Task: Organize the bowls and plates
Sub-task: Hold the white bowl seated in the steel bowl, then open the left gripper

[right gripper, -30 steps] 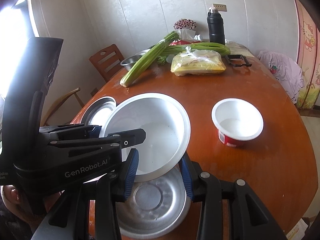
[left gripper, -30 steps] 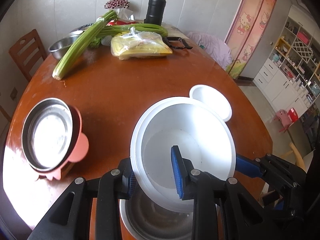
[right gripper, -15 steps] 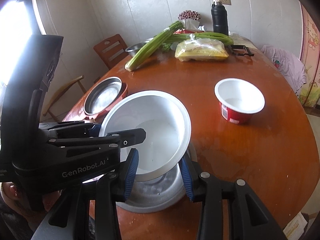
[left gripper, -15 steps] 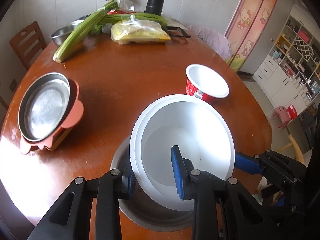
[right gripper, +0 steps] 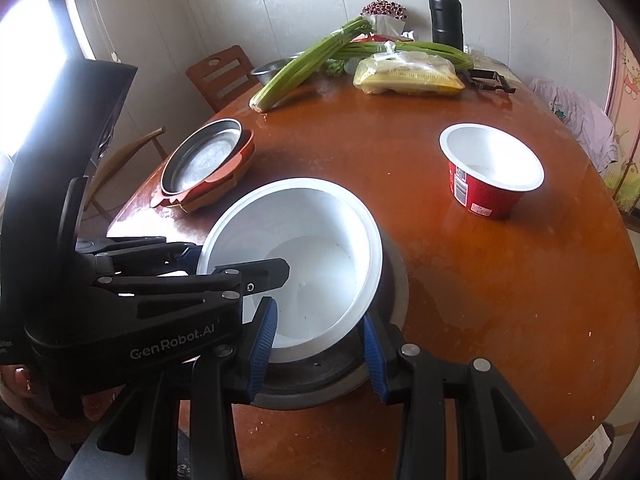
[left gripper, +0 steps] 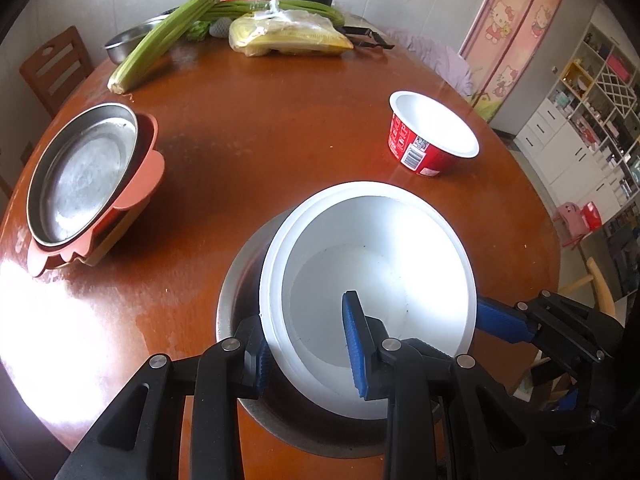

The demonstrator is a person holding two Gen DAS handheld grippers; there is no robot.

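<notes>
On the brown table (left gripper: 280, 128), the left wrist view shows the left gripper (left gripper: 308, 344) clamping the near wall of a white bowl (left gripper: 380, 264) sitting inside a steel basin (left gripper: 240, 280). From the right wrist view, the right gripper (right gripper: 316, 340) pinches the bowl's opposite rim. It looks light, stiff and smooth-sided, likely slippery; the rim offers the surest hold.

From my feed, the only wording I can read is "GenRobot.AI", printed in pale letters on the black body of the left tool (right gripper: 224, 264). The red cup (right gripper: 486, 194) on the desk carries a barcode label and print too small to read.
</notes>
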